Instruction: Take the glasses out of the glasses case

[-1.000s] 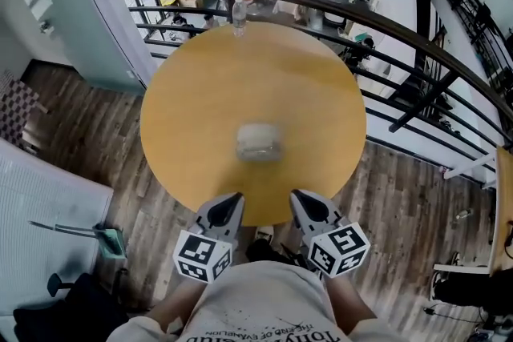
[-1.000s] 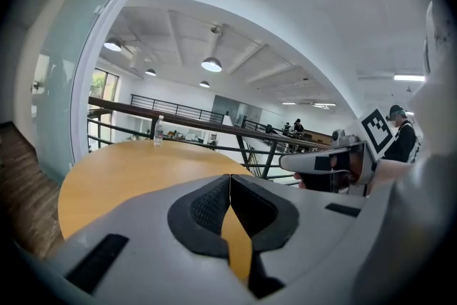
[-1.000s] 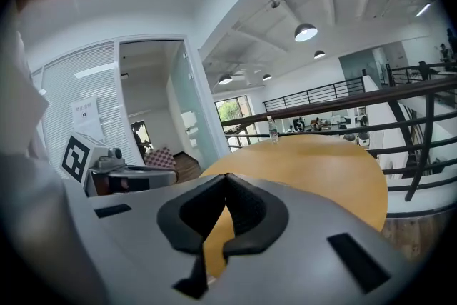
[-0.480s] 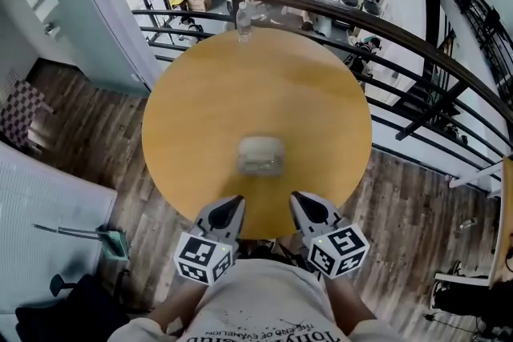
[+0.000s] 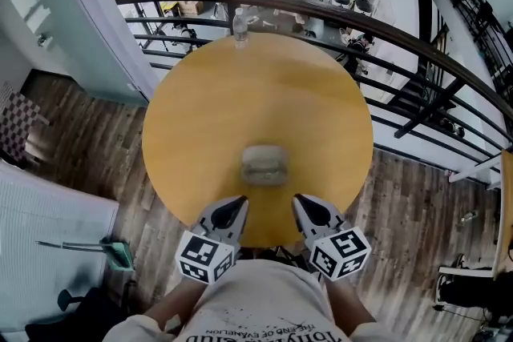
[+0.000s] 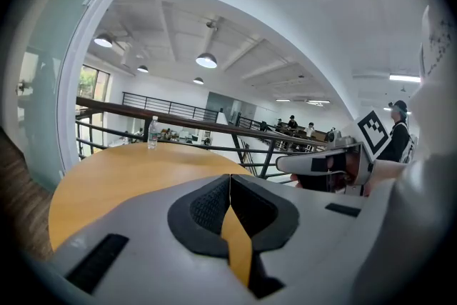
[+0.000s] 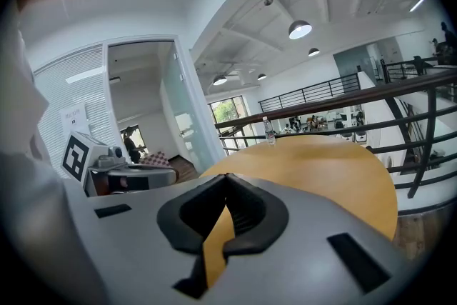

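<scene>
A pale grey glasses case (image 5: 264, 164) lies shut on the round wooden table (image 5: 200, 116), toward its near edge. The glasses are hidden. My left gripper (image 5: 233, 207) is held at the table's near rim, below and left of the case, jaws shut with nothing between them. My right gripper (image 5: 307, 207) sits beside it, below and right of the case, also shut and empty. In the left gripper view my left gripper (image 6: 230, 176) points across the table (image 6: 128, 168). In the right gripper view my right gripper (image 7: 227, 176) does the same over the table (image 7: 321, 168). The case is out of both gripper views.
A clear water bottle (image 5: 239, 18) stands at the table's far edge, seen also as the bottle (image 6: 152, 133) and the bottle (image 7: 270, 131). A dark metal railing (image 5: 401, 36) curves behind the table, with an open drop to a lower floor. Wooden floor surrounds the table.
The view has shifted slightly, so the table and case sit a bit lower and nearer in the head view. Both grippers stay shut at the table's near rim.
</scene>
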